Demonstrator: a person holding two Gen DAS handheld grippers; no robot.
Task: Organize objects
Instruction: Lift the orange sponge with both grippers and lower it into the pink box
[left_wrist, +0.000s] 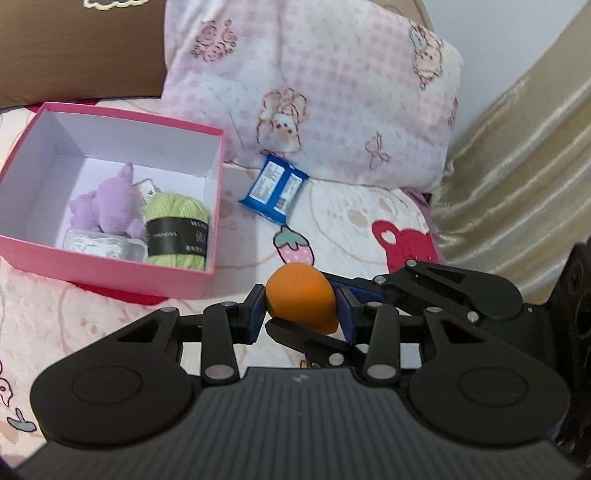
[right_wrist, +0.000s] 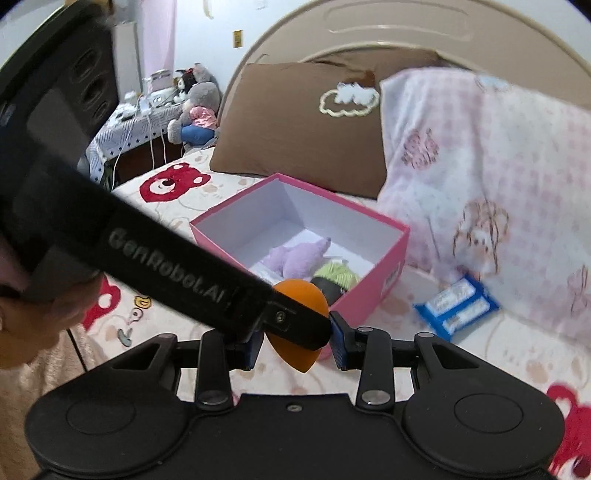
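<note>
An orange egg-shaped sponge (left_wrist: 299, 299) hangs above the patterned bedsheet, gripped from two sides. My left gripper (left_wrist: 301, 314) is shut on it, blue pads pressing its left and right flanks. My right gripper (right_wrist: 297, 345) is shut on the same sponge (right_wrist: 295, 356); in the left wrist view its fingers (left_wrist: 436, 284) reach in from the right. In the right wrist view a left gripper finger (right_wrist: 295, 325) crosses in front of the sponge. An open pink box (left_wrist: 110, 264) sits just beyond, holding a purple plush (left_wrist: 110, 206), green yarn (left_wrist: 175, 229) and a silver blister pack (left_wrist: 99, 245).
A blue packet (left_wrist: 273, 192) lies on the sheet to the right of the box, against a folded pink quilt (left_wrist: 314, 85). A brown pillow (right_wrist: 295, 122) leans on the headboard behind the box. Gold curtain (left_wrist: 517, 166) hangs at the right. A person's hand (right_wrist: 37, 321) is at the lower left.
</note>
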